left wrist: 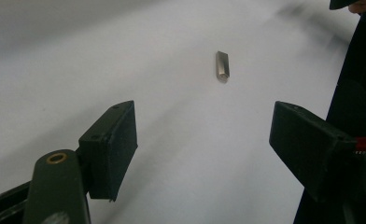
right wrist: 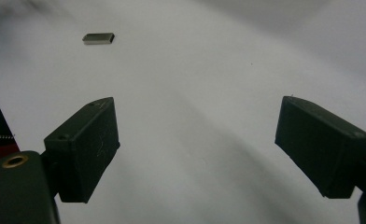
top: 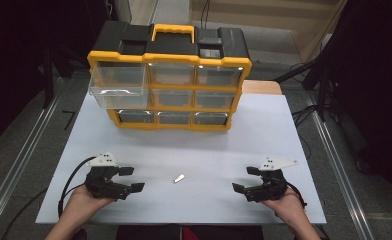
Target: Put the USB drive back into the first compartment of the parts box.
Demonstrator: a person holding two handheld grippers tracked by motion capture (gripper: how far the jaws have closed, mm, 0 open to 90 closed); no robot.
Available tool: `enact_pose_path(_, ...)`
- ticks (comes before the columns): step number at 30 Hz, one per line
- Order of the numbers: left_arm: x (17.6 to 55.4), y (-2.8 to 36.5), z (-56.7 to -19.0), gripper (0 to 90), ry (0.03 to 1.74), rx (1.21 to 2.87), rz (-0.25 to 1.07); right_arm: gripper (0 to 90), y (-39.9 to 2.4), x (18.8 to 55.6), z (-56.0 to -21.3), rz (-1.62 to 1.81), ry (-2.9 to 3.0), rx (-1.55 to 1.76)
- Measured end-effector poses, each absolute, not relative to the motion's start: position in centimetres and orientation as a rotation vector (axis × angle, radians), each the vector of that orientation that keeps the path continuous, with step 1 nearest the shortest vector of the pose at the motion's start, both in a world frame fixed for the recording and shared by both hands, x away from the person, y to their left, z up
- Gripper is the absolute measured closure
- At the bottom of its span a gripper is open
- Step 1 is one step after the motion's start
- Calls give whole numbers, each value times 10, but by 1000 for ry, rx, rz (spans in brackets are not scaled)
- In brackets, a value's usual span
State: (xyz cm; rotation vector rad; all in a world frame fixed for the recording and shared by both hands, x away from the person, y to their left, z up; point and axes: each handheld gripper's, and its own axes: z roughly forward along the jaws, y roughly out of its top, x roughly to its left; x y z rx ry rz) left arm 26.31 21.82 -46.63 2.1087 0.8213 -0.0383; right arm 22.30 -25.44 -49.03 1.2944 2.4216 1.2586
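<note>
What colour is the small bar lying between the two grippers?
Silvery grey metal bar, clearest in the left gripper view.

I see a small silver-grey metal piece (top: 178, 178) on my plain white table (top: 209, 145), between the black left gripper (top: 132, 179) and black right gripper (top: 246, 179). At the far edge, a yellow-and-black organiser (top: 169, 55) has clear drawers.

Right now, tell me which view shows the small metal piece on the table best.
The left gripper view: the small metal piece lies near centre, its end face visible. The right gripper view has it near the upper left edge; the high view shows it tiny.
</note>
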Motion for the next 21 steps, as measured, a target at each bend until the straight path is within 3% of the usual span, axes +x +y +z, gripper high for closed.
enact_pose_path(21, 265, 219, -463, 215, 847, 2096, 9, 120, -256, 227, -493, 1244, 2440, 1285)
